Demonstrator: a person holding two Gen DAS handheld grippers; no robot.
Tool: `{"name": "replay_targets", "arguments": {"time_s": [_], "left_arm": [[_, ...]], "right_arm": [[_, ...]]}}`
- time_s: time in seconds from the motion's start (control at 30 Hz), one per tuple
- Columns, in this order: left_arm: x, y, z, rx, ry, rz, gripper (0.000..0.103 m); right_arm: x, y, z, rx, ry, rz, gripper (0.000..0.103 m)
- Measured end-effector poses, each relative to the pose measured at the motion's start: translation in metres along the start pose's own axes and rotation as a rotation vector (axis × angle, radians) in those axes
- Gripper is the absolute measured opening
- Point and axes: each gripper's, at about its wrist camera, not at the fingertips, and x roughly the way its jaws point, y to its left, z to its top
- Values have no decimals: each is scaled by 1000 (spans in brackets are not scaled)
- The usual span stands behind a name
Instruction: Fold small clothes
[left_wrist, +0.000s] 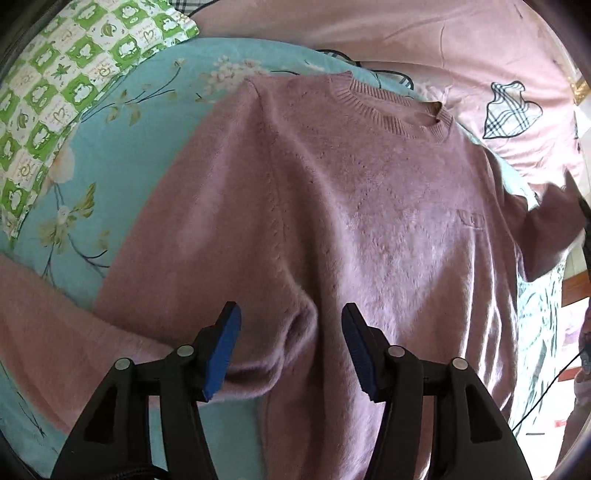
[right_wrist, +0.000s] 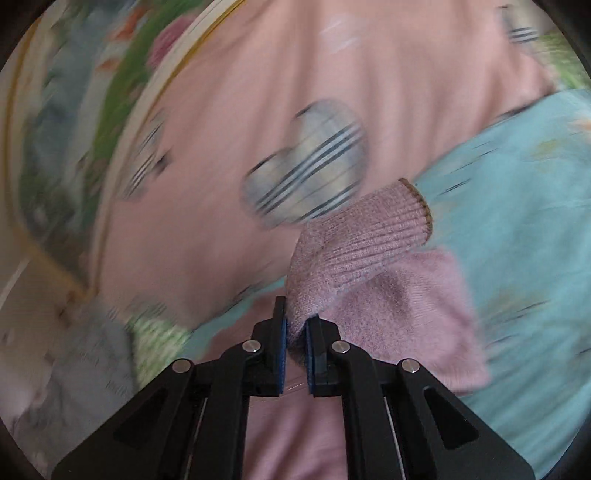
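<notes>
A mauve knitted sweater (left_wrist: 351, 206) lies flat, front up, on a turquoise floral sheet (left_wrist: 122, 147), neck away from me. One sleeve (left_wrist: 55, 325) runs off to the left. My left gripper (left_wrist: 291, 332) is open, its blue pads hovering over the armpit fold near that sleeve. My right gripper (right_wrist: 295, 325) is shut on the other sleeve (right_wrist: 354, 251) just behind its ribbed cuff (right_wrist: 413, 206), holding it lifted above the sheet (right_wrist: 517, 184). That sleeve also shows raised at the right edge of the left wrist view (left_wrist: 550, 221).
A pink quilt with plaid patches (left_wrist: 424, 40) lies behind the sweater, also in the right wrist view (right_wrist: 221, 147). A green-and-white checked pillow (left_wrist: 62, 74) sits at the far left. A black cable (left_wrist: 546, 391) hangs at the right.
</notes>
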Motion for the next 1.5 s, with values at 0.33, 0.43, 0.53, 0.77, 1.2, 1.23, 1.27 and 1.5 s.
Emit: {"name": "replay_targets", "arguments": {"time_s": [0.33,0.43,0.53,0.77,1.2,1.23,1.27,1.5], "left_arm": [[-20,26,-16,-64,-19,-18,58],[-19,21,-15,-58,-19,-30,63],[-17,9,-7,-49,-22,-56,68],[16,-38,26,-6,33,-86,83],[54,-10,53,-225,105,-174,83],[50,-6,54,-241,89,-189,83],[46,-2,56,-250,75,-196,83],[62,-24,62,-91,112,-106,20]], "right_arm": [[154,97,-126,-105,361,126,10],[186,106,-160,-147,474,107,19],[193,102,-175,-132,547,140,46],[141,55,-140,-41,426,105,49],[54,-29,-91,85,248,-58,49],[53,-33,-91,95,244,-63,49],[51,-38,-89,105,239,-67,49],[51,-49,-80,116,222,-92,49]]}}
